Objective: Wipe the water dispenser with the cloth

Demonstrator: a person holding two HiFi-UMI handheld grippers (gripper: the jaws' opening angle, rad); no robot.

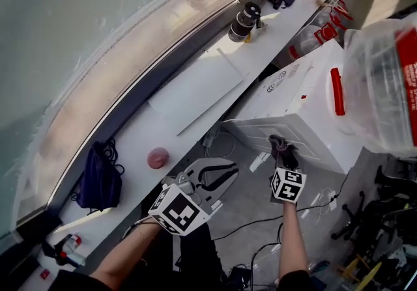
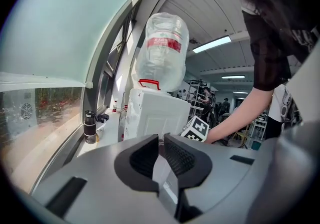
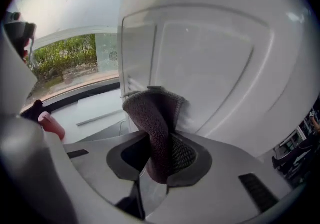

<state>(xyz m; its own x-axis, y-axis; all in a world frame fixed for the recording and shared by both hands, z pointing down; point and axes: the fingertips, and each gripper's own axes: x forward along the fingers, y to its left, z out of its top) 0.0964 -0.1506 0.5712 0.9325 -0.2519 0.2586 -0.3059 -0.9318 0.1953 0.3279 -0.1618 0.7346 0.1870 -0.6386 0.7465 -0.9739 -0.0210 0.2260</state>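
Observation:
The white water dispenser stands by the window counter, with a clear bottle with a red label upside down on top. My right gripper is shut on a dark grey-purple cloth, which presses against the dispenser's side panel. In the right gripper view the cloth sticks up folded between the jaws of my right gripper, touching the dispenser. My left gripper hangs left of the dispenser, apart from it, jaws together and empty. In its own view my left gripper faces the dispenser and bottle.
A long white window counter carries a black flask, a flat white board, a pink round object and a dark blue bag. Cables run over the floor below. Red-capped bottles stand behind the dispenser.

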